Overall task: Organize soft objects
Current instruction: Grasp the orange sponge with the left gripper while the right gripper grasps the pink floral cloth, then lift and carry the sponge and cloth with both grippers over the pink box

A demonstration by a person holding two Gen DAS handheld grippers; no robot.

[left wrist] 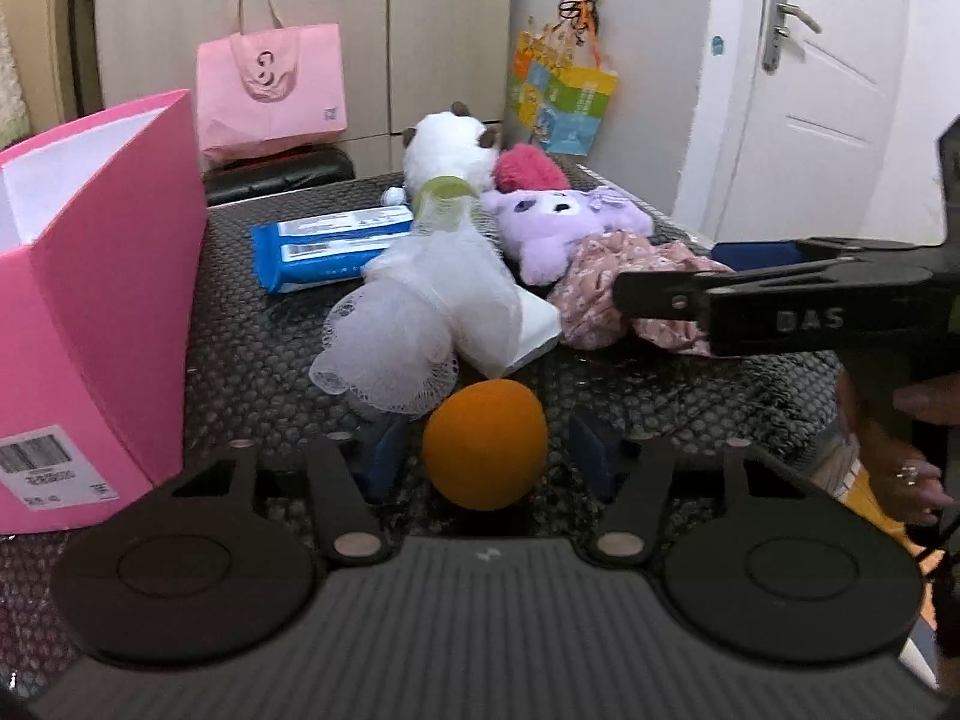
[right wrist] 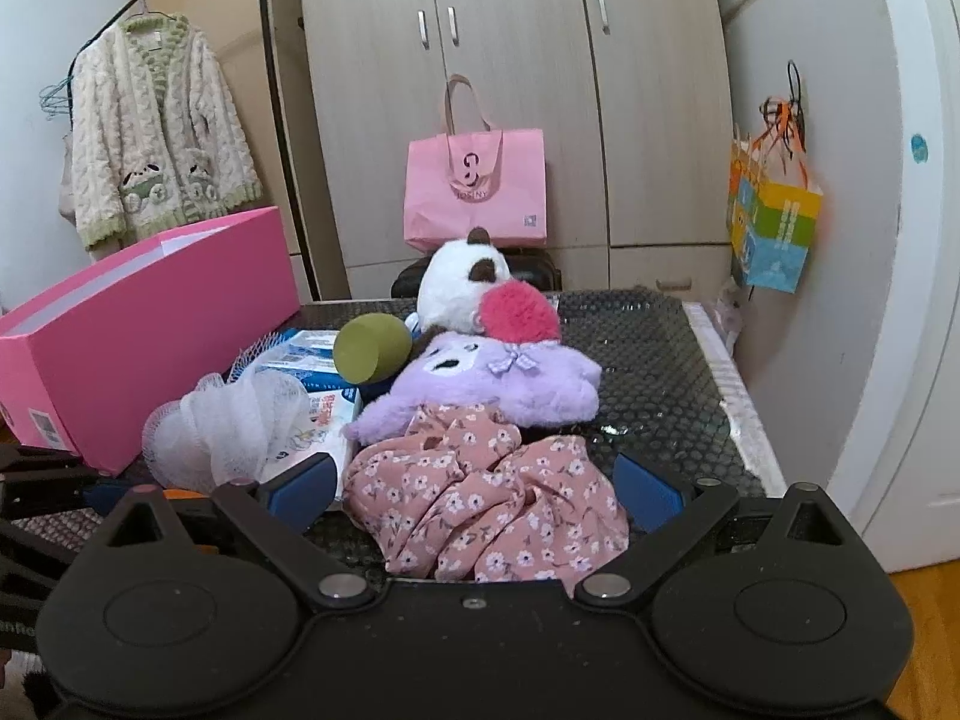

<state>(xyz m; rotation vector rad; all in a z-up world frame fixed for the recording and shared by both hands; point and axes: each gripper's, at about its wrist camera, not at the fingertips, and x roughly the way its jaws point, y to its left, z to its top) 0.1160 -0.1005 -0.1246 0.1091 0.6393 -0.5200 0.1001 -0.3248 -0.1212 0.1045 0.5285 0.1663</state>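
An orange foam ball rests on the black mat. My left gripper straddles it, and a narrow gap shows between each blue pad and the ball. The pink floral cloth lies crumpled between the wide-apart pads of my right gripper, which stands open; that gripper also shows from the side in the left wrist view. Behind lie a white mesh sponge, a purple plush, a panda plush and a pink pompom. An open pink box stands at the left.
A blue wipes pack, a white tissue pack and a green cup lie among the toys. A pink tote leans on the wardrobe. A colourful bag hangs right, by a white door.
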